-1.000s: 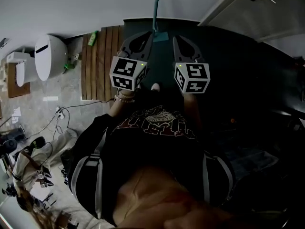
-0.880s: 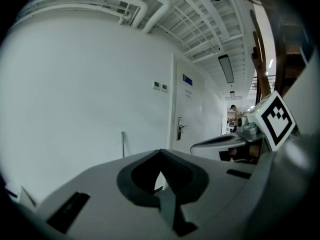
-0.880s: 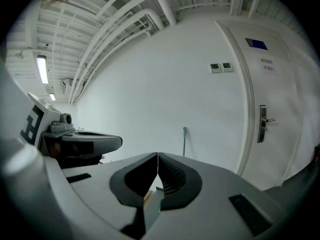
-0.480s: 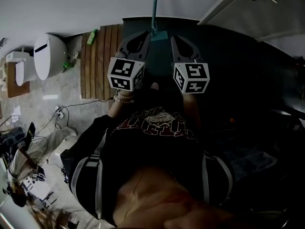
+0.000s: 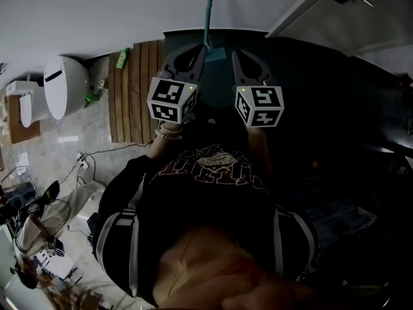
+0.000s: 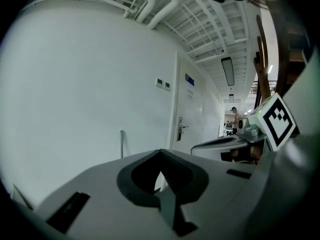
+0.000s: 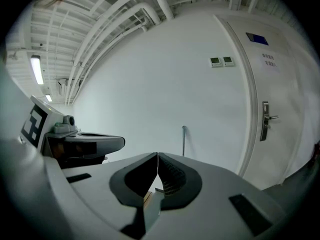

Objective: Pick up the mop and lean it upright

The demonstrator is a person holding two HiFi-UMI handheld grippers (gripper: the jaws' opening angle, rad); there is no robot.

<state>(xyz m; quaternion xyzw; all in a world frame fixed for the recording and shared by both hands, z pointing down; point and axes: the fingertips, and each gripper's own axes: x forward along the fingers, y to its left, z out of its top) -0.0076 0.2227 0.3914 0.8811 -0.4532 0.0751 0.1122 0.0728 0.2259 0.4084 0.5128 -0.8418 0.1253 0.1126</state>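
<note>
Tongs: left tongs (image 5: 204, 46) and right tongs (image 5: 234, 53) both closed, empty | mop (image 5: 210, 8) stands leaning on wall (image 5: 129, 11), just ahead of both | advice: hold clear of handle, confirm lean is steady.

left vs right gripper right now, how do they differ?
Head view: left gripper tip sits nearer the mop handle than right gripper. In their own views the handle shows left of the left gripper's jaws, right of the right gripper's. Shared: both shut, empty, angled inward toward the wall.
</note>
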